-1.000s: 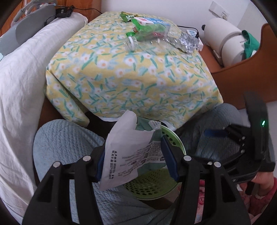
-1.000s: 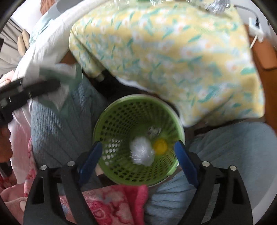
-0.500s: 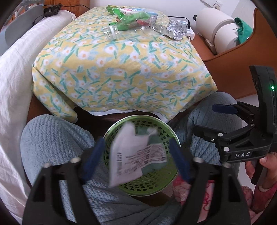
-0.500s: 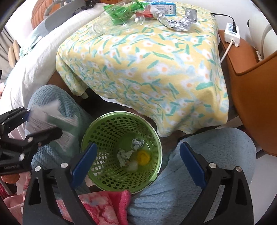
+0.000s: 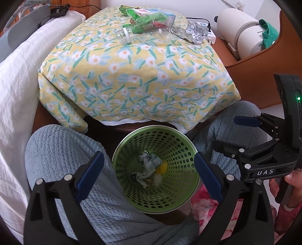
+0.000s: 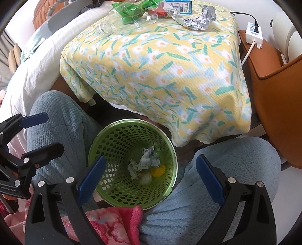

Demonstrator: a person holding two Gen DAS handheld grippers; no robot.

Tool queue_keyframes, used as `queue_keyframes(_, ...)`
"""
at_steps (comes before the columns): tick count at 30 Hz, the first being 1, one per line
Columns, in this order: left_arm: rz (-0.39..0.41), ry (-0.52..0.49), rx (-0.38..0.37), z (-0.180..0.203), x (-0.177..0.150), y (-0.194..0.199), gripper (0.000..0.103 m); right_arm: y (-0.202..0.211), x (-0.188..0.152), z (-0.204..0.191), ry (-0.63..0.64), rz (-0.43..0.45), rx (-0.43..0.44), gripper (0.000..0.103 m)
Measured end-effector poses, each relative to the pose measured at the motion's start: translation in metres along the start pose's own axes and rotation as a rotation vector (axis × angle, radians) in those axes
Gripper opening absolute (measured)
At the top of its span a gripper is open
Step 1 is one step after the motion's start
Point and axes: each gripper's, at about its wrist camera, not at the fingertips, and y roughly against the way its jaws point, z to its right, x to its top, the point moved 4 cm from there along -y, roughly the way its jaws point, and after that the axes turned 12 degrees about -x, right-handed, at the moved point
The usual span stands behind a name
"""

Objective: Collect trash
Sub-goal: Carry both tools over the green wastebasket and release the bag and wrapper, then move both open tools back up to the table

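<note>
Table (image 5: 135, 79) legs mostly hidden under tablecloth (image 5: 132, 62), bottle (image 6: 120, 17) label text unreadable

Floral-clothed table (image 5: 135, 75), white bedding (image 5: 17, 79), orange chair (image 6: 279, 105)

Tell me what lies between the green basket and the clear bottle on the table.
Only bare floral tablecloth, draped over the table's near edge, separates the green basket from the clear bottle; both views show it.

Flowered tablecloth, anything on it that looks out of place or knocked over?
Yes. At the far end of the tablecloth a clear plastic bottle lies on its side, uncapped, beside green wrappers and crumpled foil. That litter is not yet in the green basket.
</note>
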Motion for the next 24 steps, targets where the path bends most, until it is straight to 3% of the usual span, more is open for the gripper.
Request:
queue_keyframes(15,0.052,-0.009,0.066,-0.011,0.011,0.01,0.092,0.001,0.006,0.001,-0.008,0.005,0.01,0.095)
queue_keyframes(24,0.097,-0.021,0.1,-0.023,0.037,0.018,0.092,0.025,0.058,0.02,-0.018,0.124,-0.027,0.095)
